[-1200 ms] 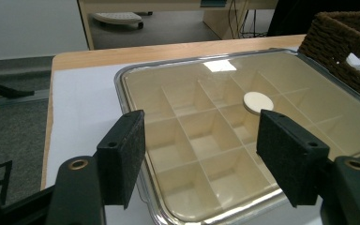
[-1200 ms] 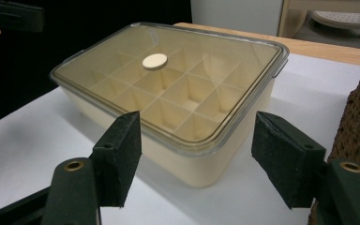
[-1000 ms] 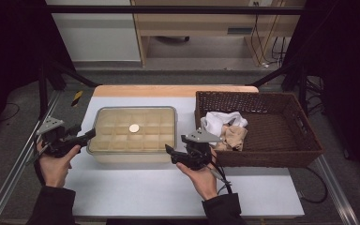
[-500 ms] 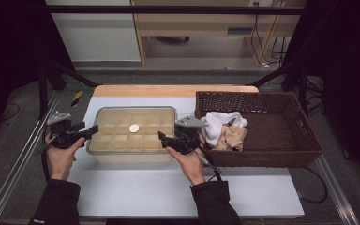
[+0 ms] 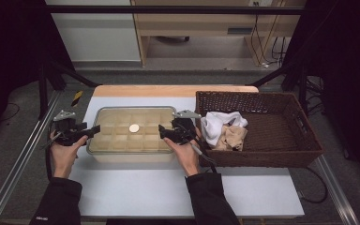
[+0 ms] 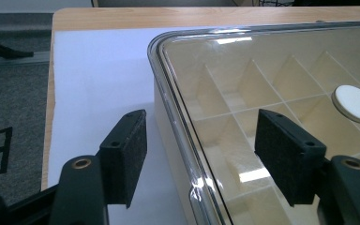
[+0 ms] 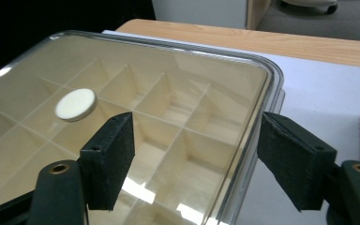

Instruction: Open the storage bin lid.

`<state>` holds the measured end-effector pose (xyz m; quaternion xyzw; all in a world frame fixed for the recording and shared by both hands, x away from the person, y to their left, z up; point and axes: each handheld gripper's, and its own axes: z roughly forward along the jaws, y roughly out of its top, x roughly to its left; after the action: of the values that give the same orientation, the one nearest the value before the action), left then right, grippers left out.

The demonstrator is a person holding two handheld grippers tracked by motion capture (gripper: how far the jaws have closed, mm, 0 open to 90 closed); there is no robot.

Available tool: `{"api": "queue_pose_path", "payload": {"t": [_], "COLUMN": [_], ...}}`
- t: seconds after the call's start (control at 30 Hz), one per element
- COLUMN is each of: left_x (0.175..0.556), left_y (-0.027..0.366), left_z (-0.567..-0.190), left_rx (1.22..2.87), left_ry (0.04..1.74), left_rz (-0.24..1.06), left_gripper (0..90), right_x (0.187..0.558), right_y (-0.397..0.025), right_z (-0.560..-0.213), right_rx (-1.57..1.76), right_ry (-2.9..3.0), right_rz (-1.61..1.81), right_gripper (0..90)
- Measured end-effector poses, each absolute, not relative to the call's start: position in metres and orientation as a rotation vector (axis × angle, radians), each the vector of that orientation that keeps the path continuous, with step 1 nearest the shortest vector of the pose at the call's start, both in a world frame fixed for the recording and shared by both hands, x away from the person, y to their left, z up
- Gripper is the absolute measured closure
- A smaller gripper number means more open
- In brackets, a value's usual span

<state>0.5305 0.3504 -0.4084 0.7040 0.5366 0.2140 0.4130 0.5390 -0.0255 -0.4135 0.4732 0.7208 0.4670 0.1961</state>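
High view: the box (image 5: 133,133) with its clear lid sits on the white table (image 5: 168,187), left gripper (image 5: 93,129) at its left end and right gripper (image 5: 161,132) at its right end, both forearms reaching in level, a basket (image 5: 281,140) alongside. Left gripper view: jaws spread, straddling the lid's edge (image 6: 178,117) without touching; the box's far end is cut off. Right gripper view: jaws spread likewise over the opposite edge, a white knob (image 7: 76,104) on the lid.

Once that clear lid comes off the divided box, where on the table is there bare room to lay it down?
The widest free patch is the white table in front of the box, between the forearms and toward the near right corner. A narrower strip runs behind the box up to the wooden edge. The right side is taken by the basket with cloths; both grippers, left and right, crowd the box ends.
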Motion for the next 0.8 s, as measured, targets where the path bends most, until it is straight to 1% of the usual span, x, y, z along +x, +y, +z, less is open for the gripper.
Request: {"api": "queue_pose_path", "payload": {"t": [0.3, 0.43, 0.6, 0.73, 0.77, 0.8], "left_x": [0.533, 0.536, 0.537, 0.538, 0.539, 0.539], "left_y": [0.347, 0.345, 0.345, 0.341, 0.34, 0.34], "left_z": [-0.413, -0.417, -0.418, -0.42, -0.421, -0.421], "left_rx": [1.792, 1.812, 1.813, 1.822, 1.823, 1.822], "left_ry": [1.358, 1.364, 1.357, 1.339, 1.339, 1.34], "left_rz": [0.522, 0.499, 0.47, 0.424, 0.422, 0.422], "left_gripper": [32.7, 31.6, 30.4, 27.9, 25.6, 25.6], "right_x": [0.551, 0.554, 0.556, 0.558, 0.559, 0.559], "right_y": [-0.027, -0.027, -0.027, -0.027, -0.027, -0.027], "right_z": [-0.422, -0.426, -0.429, -0.431, -0.432, -0.432], "right_rx": [1.391, 1.407, 1.437, 1.472, 1.485, 1.485], "right_ry": [2.022, 2.03, 2.03, 2.031, 2.043, 2.043], "right_rz": [1.284, 1.269, 1.274, 1.301, 1.322, 1.322], "right_gripper": [27.6, 28.5, 27.3, 26.3, 25.3, 25.3]}}
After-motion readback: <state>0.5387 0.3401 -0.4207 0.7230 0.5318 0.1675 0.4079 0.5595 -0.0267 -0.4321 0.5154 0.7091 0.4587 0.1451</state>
